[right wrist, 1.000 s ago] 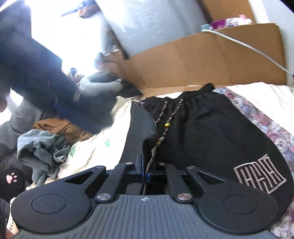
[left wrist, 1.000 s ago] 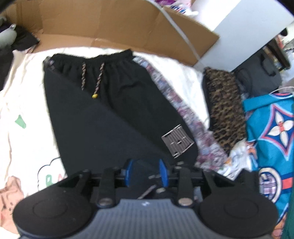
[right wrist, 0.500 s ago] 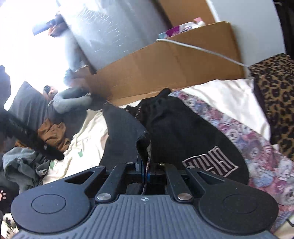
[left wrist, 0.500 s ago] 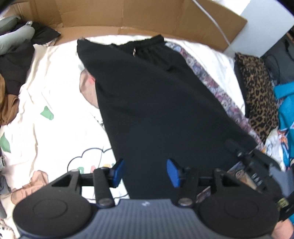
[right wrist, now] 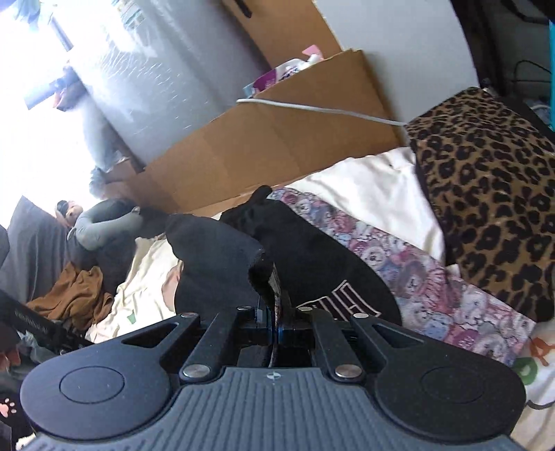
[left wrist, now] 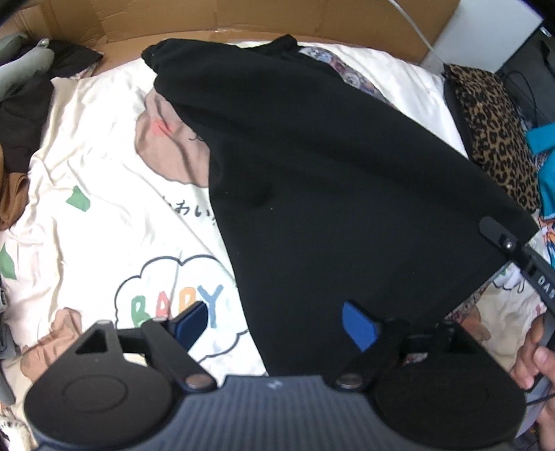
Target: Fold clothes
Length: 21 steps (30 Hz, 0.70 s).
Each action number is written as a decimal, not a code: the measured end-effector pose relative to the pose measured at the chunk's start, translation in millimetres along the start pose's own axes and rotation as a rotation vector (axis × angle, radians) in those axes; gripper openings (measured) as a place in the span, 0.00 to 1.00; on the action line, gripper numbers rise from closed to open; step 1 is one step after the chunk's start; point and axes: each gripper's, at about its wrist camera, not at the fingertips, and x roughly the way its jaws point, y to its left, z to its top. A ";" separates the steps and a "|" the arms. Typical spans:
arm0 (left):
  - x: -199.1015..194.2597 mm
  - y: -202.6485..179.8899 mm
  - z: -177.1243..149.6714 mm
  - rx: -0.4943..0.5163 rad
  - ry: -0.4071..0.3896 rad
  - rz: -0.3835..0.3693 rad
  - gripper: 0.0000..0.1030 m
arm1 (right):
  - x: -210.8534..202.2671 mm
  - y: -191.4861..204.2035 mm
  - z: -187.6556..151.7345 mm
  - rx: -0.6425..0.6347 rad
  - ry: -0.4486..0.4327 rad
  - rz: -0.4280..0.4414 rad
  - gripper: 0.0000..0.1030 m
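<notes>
Black shorts [left wrist: 329, 166] lie folded in half lengthwise on a cream printed bedsheet [left wrist: 104, 215]. My left gripper [left wrist: 277, 324] hovers open above their near hem, its blue pads [left wrist: 359, 326] wide apart and holding nothing. At the shorts' right corner, in the left wrist view, is my right gripper [left wrist: 499, 236]. In the right wrist view my right gripper [right wrist: 274, 312] is shut on the black shorts' [right wrist: 215, 263] lifted edge, folded over the layer with a white logo [right wrist: 343, 298].
A leopard-print garment [right wrist: 485, 194] and a floral cloth [right wrist: 416, 277] lie to the right. Flattened cardboard [left wrist: 242, 17] lines the far edge. Dark and brown clothes [right wrist: 76, 295] are heaped at the left. A person's hand [left wrist: 534, 360] is at the lower right.
My left gripper opened and let go of the shorts' hem, then widened further. My right gripper carried the waistband side across, so the upper layer now covers the drawstring and the logo.
</notes>
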 end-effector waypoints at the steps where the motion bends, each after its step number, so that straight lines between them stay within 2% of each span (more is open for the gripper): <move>1: 3.1 0.2 -2.5 -0.028 -0.003 0.002 0.87 | -1.6 -2.8 -0.2 0.005 -0.001 -0.004 0.01; 8: 29.6 13.0 -30.4 -0.261 -0.019 -0.029 0.87 | -12.3 -22.6 -1.3 0.028 -0.017 -0.034 0.01; 11: 39.2 15.7 -40.9 -0.286 -0.044 -0.009 0.87 | -16.6 -35.0 -1.5 0.043 -0.031 -0.049 0.01; 15: 52.3 18.9 -59.3 -0.332 -0.054 -0.020 0.87 | -20.5 -56.0 -6.0 0.096 -0.040 -0.080 0.01; 17: 60.3 17.3 -66.2 -0.382 -0.043 -0.044 0.87 | -21.6 -66.3 -8.8 0.129 -0.040 -0.096 0.01; 19: 67.4 18.2 -80.9 -0.427 -0.033 -0.099 0.87 | -23.2 -75.9 -11.1 0.160 -0.044 -0.110 0.01; 21: 73.9 15.4 -92.2 -0.434 -0.018 -0.136 0.86 | -23.1 -85.3 -13.9 0.191 -0.044 -0.132 0.01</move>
